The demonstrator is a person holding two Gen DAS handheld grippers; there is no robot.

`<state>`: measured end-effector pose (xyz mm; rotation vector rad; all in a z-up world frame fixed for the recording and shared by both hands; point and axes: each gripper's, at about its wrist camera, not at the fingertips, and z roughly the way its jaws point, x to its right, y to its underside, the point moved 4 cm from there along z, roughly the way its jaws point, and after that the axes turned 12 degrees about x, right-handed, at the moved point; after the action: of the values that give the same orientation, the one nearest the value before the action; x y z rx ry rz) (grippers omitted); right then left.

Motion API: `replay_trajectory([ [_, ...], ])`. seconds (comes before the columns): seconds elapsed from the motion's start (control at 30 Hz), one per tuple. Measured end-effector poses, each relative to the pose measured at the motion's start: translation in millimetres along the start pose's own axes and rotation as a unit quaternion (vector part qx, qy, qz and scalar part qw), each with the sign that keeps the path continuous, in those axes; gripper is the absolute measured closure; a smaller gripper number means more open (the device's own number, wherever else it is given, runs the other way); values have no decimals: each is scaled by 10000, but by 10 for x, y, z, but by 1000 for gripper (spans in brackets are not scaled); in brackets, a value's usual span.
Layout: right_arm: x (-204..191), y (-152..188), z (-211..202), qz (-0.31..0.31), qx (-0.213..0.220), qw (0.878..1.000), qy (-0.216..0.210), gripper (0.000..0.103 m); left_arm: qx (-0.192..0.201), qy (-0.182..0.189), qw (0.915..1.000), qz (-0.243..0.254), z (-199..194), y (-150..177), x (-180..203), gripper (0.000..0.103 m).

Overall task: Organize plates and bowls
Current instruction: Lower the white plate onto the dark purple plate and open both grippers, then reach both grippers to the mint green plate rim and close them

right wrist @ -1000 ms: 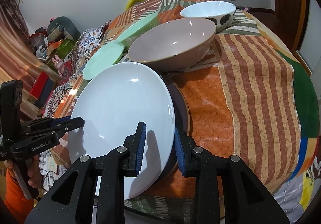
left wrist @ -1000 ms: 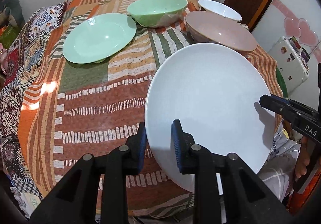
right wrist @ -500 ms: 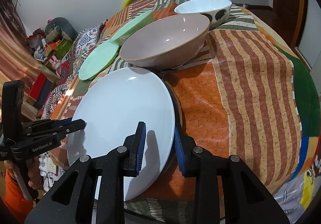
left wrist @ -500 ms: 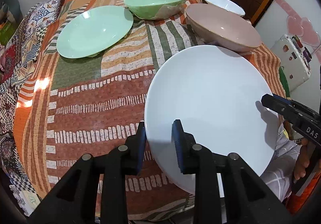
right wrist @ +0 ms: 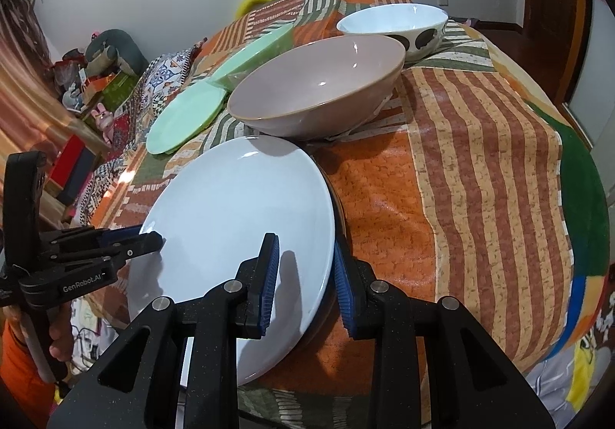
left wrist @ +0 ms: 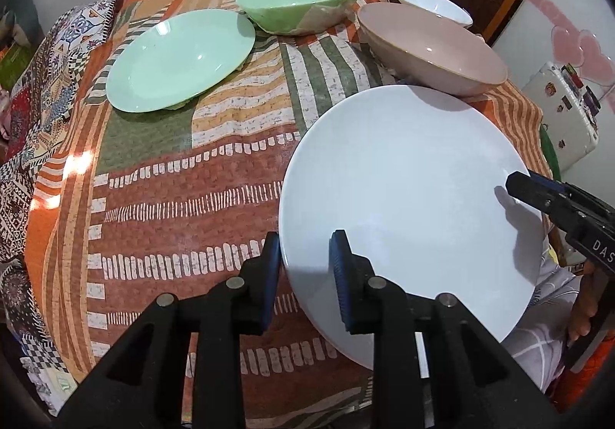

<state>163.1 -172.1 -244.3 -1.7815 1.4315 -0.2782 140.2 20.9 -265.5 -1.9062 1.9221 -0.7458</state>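
Both tongs, left gripper [left wrist: 303,267] and right gripper [right wrist: 303,271], pinch opposite rims of the round pale-blue ceramic plate [left wrist: 407,198]; keep them level as you move.

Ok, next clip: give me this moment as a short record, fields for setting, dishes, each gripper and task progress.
setting: round table under patchwork cloth
dishes: green plate, green bowl, pink bowl, white spotted bowl
held item: white plate, tilted; a dark plate edge shows beneath it
left gripper: fingers straddle the plate's near-left rim; contact unclear
right gripper: fingers straddle the opposite rim; contact unclear
progress: nothing stacked yet among the green and pink dishes
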Motion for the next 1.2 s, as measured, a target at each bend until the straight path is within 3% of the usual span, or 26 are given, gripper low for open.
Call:
replay_trajectory([
  [0.17,17,-18,-21,-158,44,9997,183,69,107,38,9999,-94,-39,-33,-35,77],
  [0.37,37,-102,-107,-219,166,9994,206,68,336,4,9994,-125,-186,-95,-92,77],
  [0.6,-157,-248,-161,-353,335,9988,48,68,890,-89,9960,-83,-507,-253,-210,76],
  [0.7,-305,-355,-152,-464,433,9980,-69,61,1163,-239,9929,-37,-661,-354,-321,68],
  [0.77,-370,-400,-143,-552,511,9971,-107,59,1364,-403,9898,-90,-748,-439,-440,57],
  [0.9,-534,-501,-60,-639,543,9961,-278,59,1581,-577,9852,-323,-868,-595,-757,56],
  [1.03,-719,-604,79,-761,508,9951,-384,58,1747,-756,9800,-573,-910,-726,-1085,48],
  [1.2,-946,-757,325,-860,423,9938,-565,56,1741,-937,9778,-699,-769,-867,-1396,46],
])
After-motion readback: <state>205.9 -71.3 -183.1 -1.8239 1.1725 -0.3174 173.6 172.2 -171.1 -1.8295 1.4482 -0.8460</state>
